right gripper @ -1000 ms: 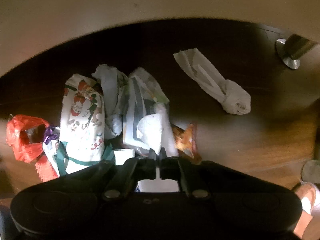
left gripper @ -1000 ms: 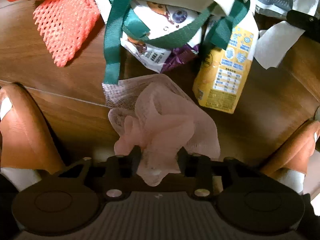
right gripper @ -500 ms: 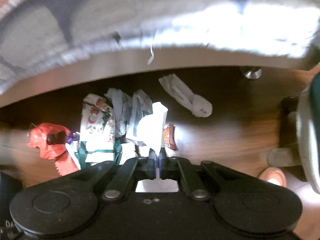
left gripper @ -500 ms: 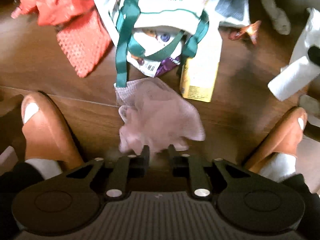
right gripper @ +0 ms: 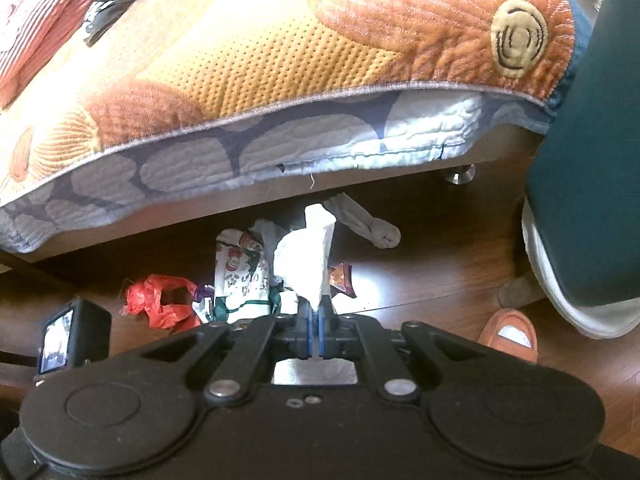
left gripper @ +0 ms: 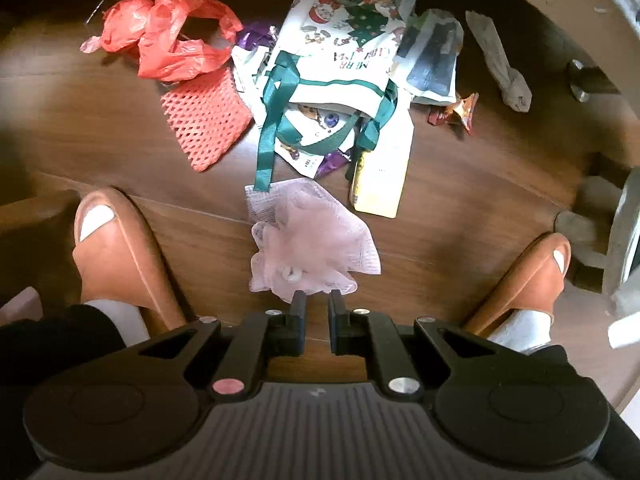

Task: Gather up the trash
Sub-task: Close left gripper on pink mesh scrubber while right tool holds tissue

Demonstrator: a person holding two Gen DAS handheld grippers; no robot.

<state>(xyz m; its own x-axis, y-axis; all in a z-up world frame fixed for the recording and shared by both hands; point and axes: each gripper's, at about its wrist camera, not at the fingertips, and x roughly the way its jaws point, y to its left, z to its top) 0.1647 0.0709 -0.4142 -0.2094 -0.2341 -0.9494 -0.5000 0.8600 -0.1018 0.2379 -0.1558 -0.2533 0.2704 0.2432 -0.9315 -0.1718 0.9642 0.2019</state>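
While the left gripper [left gripper: 317, 300] gapes empty, the right gripper [right gripper: 314, 307] pinches white paper [right gripper: 308, 254] upright

My left black two-finger gripper [left gripper: 317, 300] points down at the floor, its jaws parted by a narrow gap with nothing between them. My right black gripper [right gripper: 315, 307] is held level, facing forward, its blue-lined jaws pinched tight on a white crumpled tissue [right gripper: 307, 254]. My feet in tan slippers [left gripper: 120, 256] stand left and right.

Orange quilted bedspread [right gripper: 280, 48] overhanging wood floor [left gripper: 100, 128]; brown slippers [left gripper: 120, 248] on white-socked feet.
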